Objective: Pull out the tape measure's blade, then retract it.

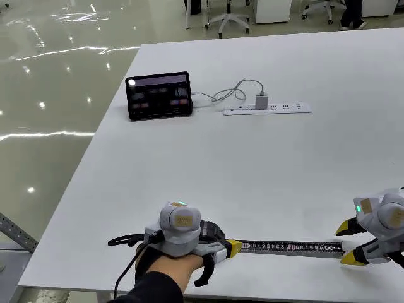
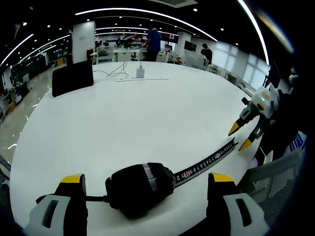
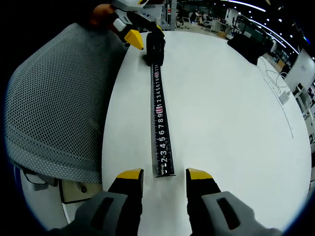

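Blade (image 3: 160,123) out along bench (image 1: 252,177), pull looks done | our left gripper (image 2: 147,178) and right gripper (image 3: 165,173): jaws spread, pinching nothing | retraction left

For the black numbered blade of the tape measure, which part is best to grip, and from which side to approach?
Probably its free end, approached from beyond that end, in line with the black numbered blade. It lies flat and straight on the white table, and the open right gripper straddles the end.
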### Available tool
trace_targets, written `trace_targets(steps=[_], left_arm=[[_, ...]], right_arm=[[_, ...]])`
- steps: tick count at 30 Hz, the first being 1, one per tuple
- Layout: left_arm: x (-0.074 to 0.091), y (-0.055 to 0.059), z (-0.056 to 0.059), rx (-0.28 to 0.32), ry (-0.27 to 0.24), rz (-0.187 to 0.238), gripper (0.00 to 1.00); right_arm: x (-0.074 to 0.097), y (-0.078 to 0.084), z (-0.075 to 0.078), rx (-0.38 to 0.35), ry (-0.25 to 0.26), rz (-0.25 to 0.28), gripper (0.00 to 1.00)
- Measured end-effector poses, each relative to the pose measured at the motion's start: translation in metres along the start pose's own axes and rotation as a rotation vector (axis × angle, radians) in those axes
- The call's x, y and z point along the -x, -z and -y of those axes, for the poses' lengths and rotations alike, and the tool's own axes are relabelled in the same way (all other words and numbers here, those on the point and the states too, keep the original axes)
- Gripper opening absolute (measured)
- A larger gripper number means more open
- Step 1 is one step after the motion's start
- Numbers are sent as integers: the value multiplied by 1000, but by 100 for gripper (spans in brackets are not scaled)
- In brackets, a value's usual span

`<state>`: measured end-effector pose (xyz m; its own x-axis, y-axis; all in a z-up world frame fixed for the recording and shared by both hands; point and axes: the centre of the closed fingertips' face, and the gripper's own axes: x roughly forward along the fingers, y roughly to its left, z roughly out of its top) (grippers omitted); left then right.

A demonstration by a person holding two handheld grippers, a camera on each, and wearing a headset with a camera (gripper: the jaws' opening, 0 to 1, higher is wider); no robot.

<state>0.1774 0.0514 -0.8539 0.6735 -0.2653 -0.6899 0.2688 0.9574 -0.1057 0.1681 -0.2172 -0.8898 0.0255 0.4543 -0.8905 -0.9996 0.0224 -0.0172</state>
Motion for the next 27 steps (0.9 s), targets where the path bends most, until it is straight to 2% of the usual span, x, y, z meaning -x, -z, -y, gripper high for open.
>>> trace_targets(steps=[5,7,10,11,14,15,17,20,23,27], left_arm=[[0,1,0,0,2,-4,98],[-1,2,2,6,11,-9,96],[-2,4,5,-5,18,-18,96],[-2,4,6,-4,20,-17,95],[-4,6,13,12,59,-24,89],[-4,6,13,9,55,-22,89],[-4,4,13,-5,52,-15,88],[-4,3,13,5,50,-12,86],[-5,3,5,18,14,-21,82],[-7,2,2,49,6,-20,79]], right_arm=[[-2,3,-3,6,-22,-20,23],[-3,2,-3,14,-20,-21,21],[-7,3,0,28,-8,-23,14],[-9,8,0,45,-10,-43,13],[-8,9,1,48,-19,-48,12],[-8,9,0,62,-22,-50,12],[-8,10,2,52,-29,-45,12],[-9,11,3,32,-35,-44,12],[-10,10,2,104,-38,-80,12],[-13,10,3,56,-39,-123,12]])
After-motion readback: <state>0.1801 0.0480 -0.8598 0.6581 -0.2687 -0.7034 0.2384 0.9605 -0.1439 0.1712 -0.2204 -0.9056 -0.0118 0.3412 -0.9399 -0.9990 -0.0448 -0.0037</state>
